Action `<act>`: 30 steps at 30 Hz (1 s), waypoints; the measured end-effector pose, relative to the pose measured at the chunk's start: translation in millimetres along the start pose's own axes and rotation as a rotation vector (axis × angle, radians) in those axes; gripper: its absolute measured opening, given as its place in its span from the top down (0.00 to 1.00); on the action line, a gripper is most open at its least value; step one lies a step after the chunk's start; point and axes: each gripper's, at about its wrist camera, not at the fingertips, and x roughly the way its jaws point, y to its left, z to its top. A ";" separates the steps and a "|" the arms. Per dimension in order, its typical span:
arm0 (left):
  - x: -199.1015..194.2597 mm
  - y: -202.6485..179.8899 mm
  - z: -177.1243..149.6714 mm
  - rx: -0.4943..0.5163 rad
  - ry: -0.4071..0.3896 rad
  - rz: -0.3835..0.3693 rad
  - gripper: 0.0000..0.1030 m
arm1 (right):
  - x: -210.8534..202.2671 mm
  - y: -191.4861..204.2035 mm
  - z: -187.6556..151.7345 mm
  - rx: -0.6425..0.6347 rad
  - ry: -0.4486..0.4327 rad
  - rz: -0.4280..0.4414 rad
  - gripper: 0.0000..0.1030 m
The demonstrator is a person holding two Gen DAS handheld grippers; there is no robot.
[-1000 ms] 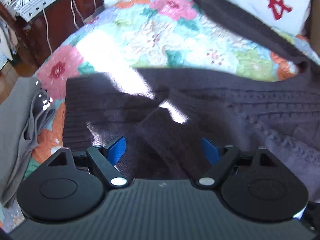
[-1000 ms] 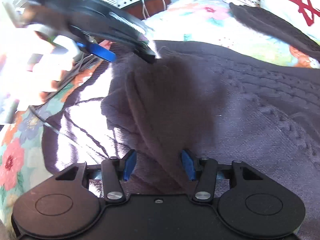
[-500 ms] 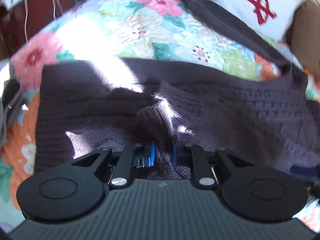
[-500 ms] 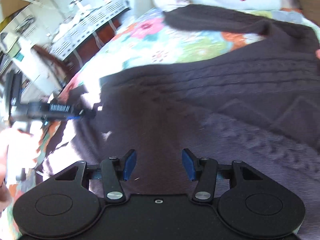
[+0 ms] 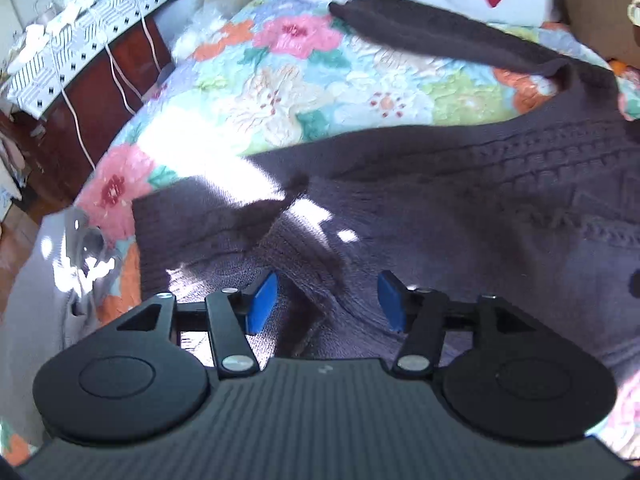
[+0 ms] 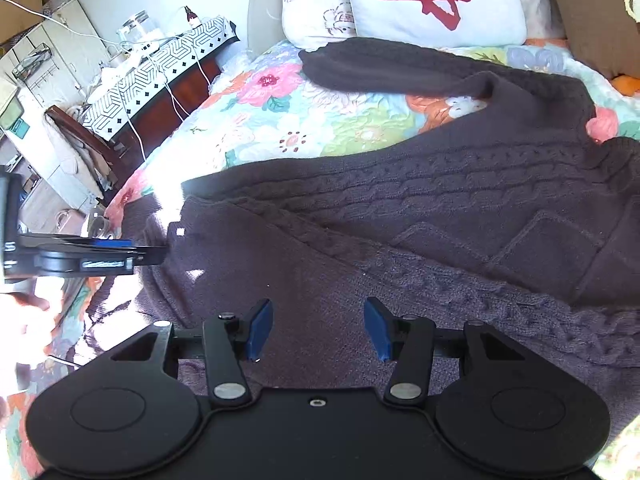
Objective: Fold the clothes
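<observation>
A dark purple cable-knit sweater (image 5: 460, 208) lies spread on a floral quilt (image 5: 320, 80); it also shows in the right wrist view (image 6: 440, 208). One sleeve (image 6: 400, 68) stretches toward the pillows. The other sleeve (image 5: 304, 264) lies folded across the body. My left gripper (image 5: 326, 300) is open, its blue pads either side of that folded sleeve, holding nothing. It also shows from the side in the right wrist view (image 6: 132, 254). My right gripper (image 6: 316, 328) is open and empty just above the sweater's body.
A grey garment (image 5: 36, 312) lies at the bed's left edge. White pillows (image 6: 436, 0) stand at the head of the bed. A wooden side table (image 6: 160, 76) with a patterned cloth and cables stands left of the bed.
My left gripper was shut on the folded sleeve half a second ago and has opened, letting it lie. My right gripper let the cloth go earlier and stays open, now viewing from higher.
</observation>
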 end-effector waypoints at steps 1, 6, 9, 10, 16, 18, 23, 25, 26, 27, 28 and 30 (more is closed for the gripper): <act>-9.8 -3.4 3.3 0.012 -0.010 -0.002 0.42 | -3.7 0.1 0.7 -0.003 -0.003 -0.003 0.45; -32.5 -22.9 36.4 0.051 -0.005 -0.090 0.33 | -18.1 -5.0 3.0 -0.006 -0.028 0.005 0.44; -27.9 -37.5 66.2 0.037 -0.003 -0.135 0.33 | -27.2 -9.9 3.5 -0.003 -0.046 -0.003 0.44; -23.9 -42.5 77.1 0.034 0.001 -0.147 0.33 | -29.6 -12.3 3.7 0.000 -0.055 -0.003 0.44; 38.4 -78.2 141.6 0.013 0.153 -0.206 0.33 | -33.9 -34.5 6.7 0.056 -0.120 -0.054 0.44; 59.0 -87.5 153.8 0.007 0.148 -0.194 0.33 | -30.2 -40.6 4.8 0.053 -0.134 -0.113 0.44; 82.8 -87.4 169.7 -0.007 0.052 -0.244 0.33 | -15.8 -60.9 3.7 0.091 -0.132 -0.156 0.44; 93.1 -83.3 176.5 -0.021 -0.010 -0.261 0.33 | -7.2 -68.9 13.0 0.105 -0.122 -0.148 0.44; 102.3 -81.3 180.8 -0.025 -0.037 -0.256 0.33 | -2.3 -72.3 19.4 0.109 -0.123 -0.143 0.44; 112.4 -79.4 185.3 -0.030 -0.060 -0.250 0.33 | 2.7 -75.3 26.3 0.117 -0.121 -0.140 0.44; 123.8 -77.0 189.7 -0.043 -0.079 -0.248 0.33 | 8.6 -78.3 33.5 0.126 -0.117 -0.137 0.44; 149.0 -71.1 198.1 -0.080 -0.096 -0.253 0.33 | 23.2 -86.2 48.9 0.147 -0.116 -0.124 0.44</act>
